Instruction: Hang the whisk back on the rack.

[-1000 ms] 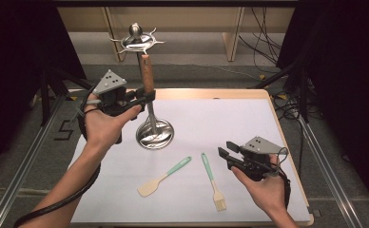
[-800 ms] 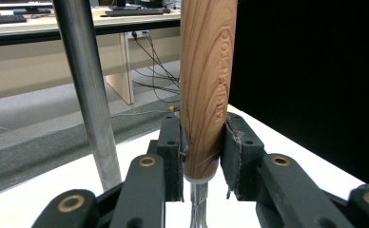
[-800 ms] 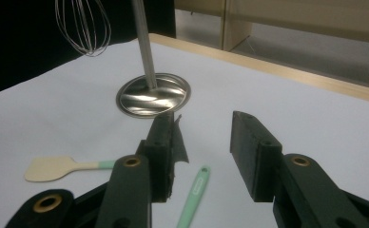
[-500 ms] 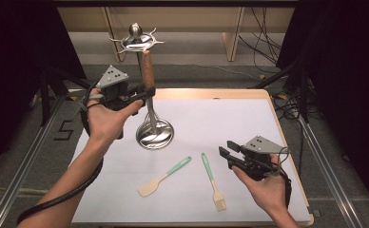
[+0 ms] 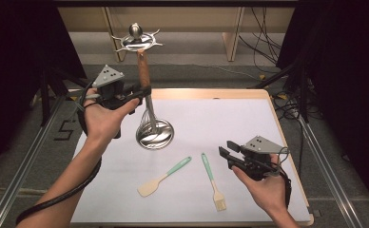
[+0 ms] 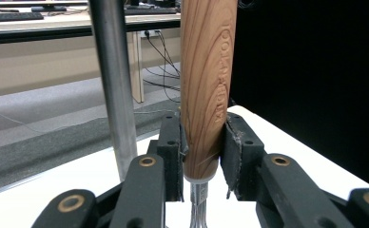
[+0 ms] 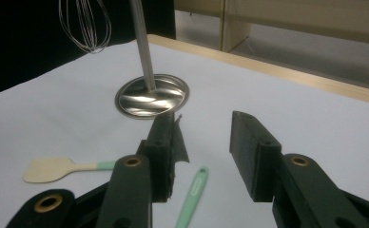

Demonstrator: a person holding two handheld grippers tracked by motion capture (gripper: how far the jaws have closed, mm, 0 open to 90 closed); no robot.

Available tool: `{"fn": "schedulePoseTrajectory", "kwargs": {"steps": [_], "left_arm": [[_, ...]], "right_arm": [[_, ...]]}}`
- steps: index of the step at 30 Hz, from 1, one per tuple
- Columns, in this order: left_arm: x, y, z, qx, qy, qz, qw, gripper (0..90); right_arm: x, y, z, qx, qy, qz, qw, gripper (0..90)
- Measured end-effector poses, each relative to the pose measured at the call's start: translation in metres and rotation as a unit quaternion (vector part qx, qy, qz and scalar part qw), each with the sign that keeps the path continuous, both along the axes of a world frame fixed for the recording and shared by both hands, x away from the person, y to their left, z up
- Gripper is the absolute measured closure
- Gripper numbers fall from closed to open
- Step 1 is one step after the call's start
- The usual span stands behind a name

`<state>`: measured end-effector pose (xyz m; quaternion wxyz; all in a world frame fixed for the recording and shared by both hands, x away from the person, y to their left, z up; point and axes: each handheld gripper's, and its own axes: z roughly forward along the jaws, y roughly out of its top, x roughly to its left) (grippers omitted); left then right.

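The whisk (image 5: 145, 90) hangs upright beside the stand (image 5: 155, 134) pole, above the table (image 5: 249, 118) — left gripper (image 5: 142, 92) clamped on its wooden handle. Right gripper (image 5: 225, 153) hovers near the brush (image 5: 212, 180) and spatula (image 5: 163, 176) — jaws apart, empty.

Bare forearms, no sleeves. Black left claw (image 5: 142, 92) and right claw (image 5: 226, 154), each topped by a grey three-cornered plate with dark holes. Brass-ringed pivots on the arms; thick black cable (image 5: 73, 187) trailing from the left.
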<state>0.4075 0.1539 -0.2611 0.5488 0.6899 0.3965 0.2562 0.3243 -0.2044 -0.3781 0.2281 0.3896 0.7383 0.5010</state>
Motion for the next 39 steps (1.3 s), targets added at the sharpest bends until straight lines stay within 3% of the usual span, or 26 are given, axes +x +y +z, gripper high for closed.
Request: {"fn": "schedulePoseTrajectory", "kwargs": {"steps": [4,6,10,17,18,20,25,29,30,31,32,34,36,39], "left_arm": [[0.001,0.001,-0.001,-0.002,-0.002,0.006,1.0000,70.5],[0.002,0.002,-0.001,-0.001,-0.002,0.006,1.0000,70.4],[0.004,0.002,-0.003,-0.002,-0.002,0.009,1.0000,70.4],[0.006,0.002,-0.007,-0.002,-0.002,0.008,1.0000,70.1],[0.006,0.002,-0.007,-0.001,-0.003,0.008,1.0000,70.1],[0.005,0.003,-0.008,0.001,-0.003,0.006,1.0000,70.0],[0.002,0.006,-0.009,0.007,-0.022,0.001,0.9997,61.4],[-0.007,0.012,-0.007,0.015,-0.037,-0.001,0.9992,57.8],[-0.009,0.014,-0.006,0.013,-0.040,0.000,0.9991,58.5],[-0.009,0.017,-0.003,0.025,-0.059,-0.003,0.9979,61.3],[-0.012,0.019,0.000,0.025,-0.057,0.006,0.9980,65.9],[-0.014,0.022,0.005,0.026,-0.063,0.019,0.9975,75.8],[-0.014,0.025,0.010,0.017,-0.065,0.032,0.9972,84.6],[-0.013,0.027,0.018,-0.003,-0.066,0.045,0.9968,89.2]], "right_arm": [[-0.001,0.000,0.001,0.002,0.017,0.005,0.9998,61.8],[-0.001,0.001,0.000,0.004,0.006,0.001,1.0000,61.8],[-0.001,0.000,0.000,0.004,0.006,0.002,1.0000,61.8],[-0.003,0.001,0.000,0.009,0.021,-0.009,0.9997,61.7],[-0.003,0.001,0.000,0.007,0.014,-0.006,0.9999,61.7],[-0.003,-0.001,0.001,-0.001,0.026,0.002,0.9997,61.7],[-0.004,0.000,0.001,0.001,0.032,0.000,0.9995,61.3],[-0.002,-0.002,0.001,-0.009,0.014,0.004,0.9999,61.2],[-0.002,-0.002,0.001,-0.008,0.014,0.004,0.9999,61.2],[-0.002,-0.002,0.001,-0.008,0.013,0.003,0.9999,61.3],[-0.002,-0.001,0.000,0.003,0.006,-0.002,1.0000,61.4],[-0.004,0.000,0.001,0.007,0.016,-0.010,0.9998,61.5],[-0.004,0.001,0.001,0.007,0.016,-0.011,0.9998,61.6],[-0.004,-0.001,0.002,-0.002,0.025,-0.003,0.9997,61.8]]}}
